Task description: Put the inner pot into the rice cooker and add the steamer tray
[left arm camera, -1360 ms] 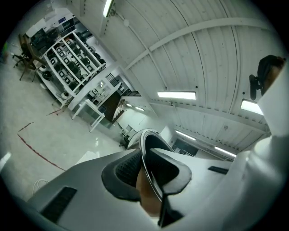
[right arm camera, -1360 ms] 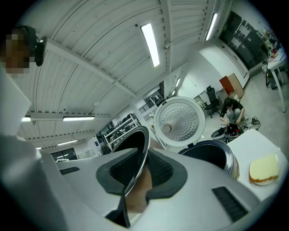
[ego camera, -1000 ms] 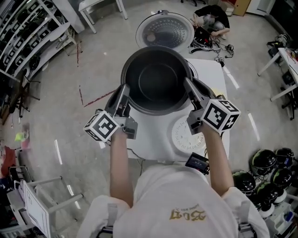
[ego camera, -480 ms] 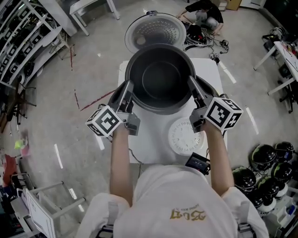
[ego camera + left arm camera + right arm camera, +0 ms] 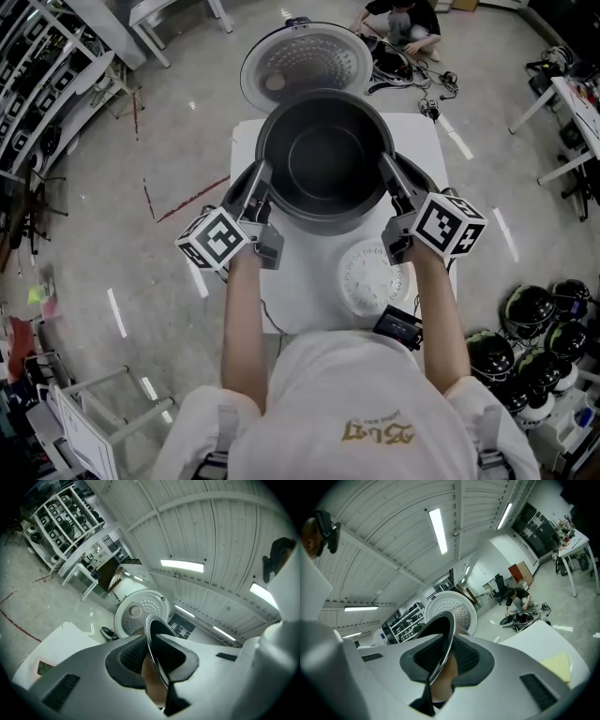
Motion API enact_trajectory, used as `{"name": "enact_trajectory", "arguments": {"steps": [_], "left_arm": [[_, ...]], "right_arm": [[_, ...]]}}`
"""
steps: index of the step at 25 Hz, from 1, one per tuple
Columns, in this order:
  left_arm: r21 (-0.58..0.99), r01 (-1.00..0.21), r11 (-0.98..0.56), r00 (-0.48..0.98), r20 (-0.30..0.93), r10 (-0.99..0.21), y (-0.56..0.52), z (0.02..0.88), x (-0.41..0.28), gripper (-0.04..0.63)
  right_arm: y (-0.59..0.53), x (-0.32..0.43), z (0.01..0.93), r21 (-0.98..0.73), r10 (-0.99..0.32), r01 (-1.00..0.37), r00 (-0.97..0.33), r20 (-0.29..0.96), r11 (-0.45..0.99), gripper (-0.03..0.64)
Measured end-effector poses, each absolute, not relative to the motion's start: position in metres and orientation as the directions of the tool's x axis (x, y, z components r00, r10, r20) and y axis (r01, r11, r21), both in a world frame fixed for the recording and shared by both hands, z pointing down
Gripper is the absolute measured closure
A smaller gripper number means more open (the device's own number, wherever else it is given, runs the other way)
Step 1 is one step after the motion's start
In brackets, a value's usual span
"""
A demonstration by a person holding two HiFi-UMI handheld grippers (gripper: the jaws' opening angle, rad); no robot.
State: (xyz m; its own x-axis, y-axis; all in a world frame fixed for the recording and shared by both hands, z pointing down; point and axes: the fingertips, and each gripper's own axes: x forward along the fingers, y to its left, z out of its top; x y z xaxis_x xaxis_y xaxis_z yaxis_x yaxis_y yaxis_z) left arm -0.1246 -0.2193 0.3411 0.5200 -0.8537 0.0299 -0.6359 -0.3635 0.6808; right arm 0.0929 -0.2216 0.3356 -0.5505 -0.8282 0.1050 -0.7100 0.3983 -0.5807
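So the inner pot [image 5: 323, 159] was carried by its rim between both tongs, right over the rice cooker [image 5: 424, 180] at the far end of the white bench [image 5: 305, 286]. The left tongs [image 5: 262, 176] were clamped on the pot's left edge. In the left gripper view you could see the shiny rim pinched between the two dark pads, one pad inside the pot and one outside. Same deal on the other side: the right tongs [image 5: 386, 169] were closed on the right edge, with the rim sandwiched between the pads in the right gripper view. Both pointed away from the person, roughly level, and the pot was upright with its dark inside facing up. It covered most of the cooker, with only dark bits of the body poking out on either side, so I couldn't tell if the bottom had gone into the opening. The cooker's lid [image 5: 305, 61] stood open behind the pot, perforated face showing. The steamer tray [image 5: 370, 277], white and round, lay flat on the bench on the near side of the cooker, close to the right tongs' marker cube and apart from the pot. A small black gadget [image 5: 398, 326] sat at the bench's near edge. Farther off, a person [image 5: 403, 17] crouched on the floor, with black helmets [image 5: 530, 314] off to the right and shelving [image 5: 42, 66] to the left.
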Motion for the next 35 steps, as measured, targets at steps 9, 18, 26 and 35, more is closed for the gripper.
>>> {"name": "enact_trajectory", "arguments": {"steps": [9,18,26,35], "left_arm": [[0.697,-0.635,-0.332,0.528,0.079,-0.846,-0.243,0.367,-0.12,0.523],[0.701,-0.651,-0.293,0.532,0.146,-0.834,-0.262,0.398,-0.118,0.523],[0.673,-0.691,-0.263,0.527,0.221,-0.821,-0.272,0.425,-0.121,0.515],[0.549,-0.785,-0.288,0.502,0.29,-0.815,-0.278,0.436,-0.118,0.494]], "right_arm": [[-0.244,0.098,0.368,-0.622,-0.822,-0.703,-0.546,0.16,0.346,0.541],[-0.261,0.099,0.402,-0.646,-0.805,-0.702,-0.549,0.224,0.299,0.541],[-0.271,0.096,0.427,-0.657,-0.782,-0.705,-0.557,0.28,0.267,0.54],[-0.275,0.094,0.443,-0.589,-0.762,-0.76,-0.546,0.348,0.276,0.522]]}}
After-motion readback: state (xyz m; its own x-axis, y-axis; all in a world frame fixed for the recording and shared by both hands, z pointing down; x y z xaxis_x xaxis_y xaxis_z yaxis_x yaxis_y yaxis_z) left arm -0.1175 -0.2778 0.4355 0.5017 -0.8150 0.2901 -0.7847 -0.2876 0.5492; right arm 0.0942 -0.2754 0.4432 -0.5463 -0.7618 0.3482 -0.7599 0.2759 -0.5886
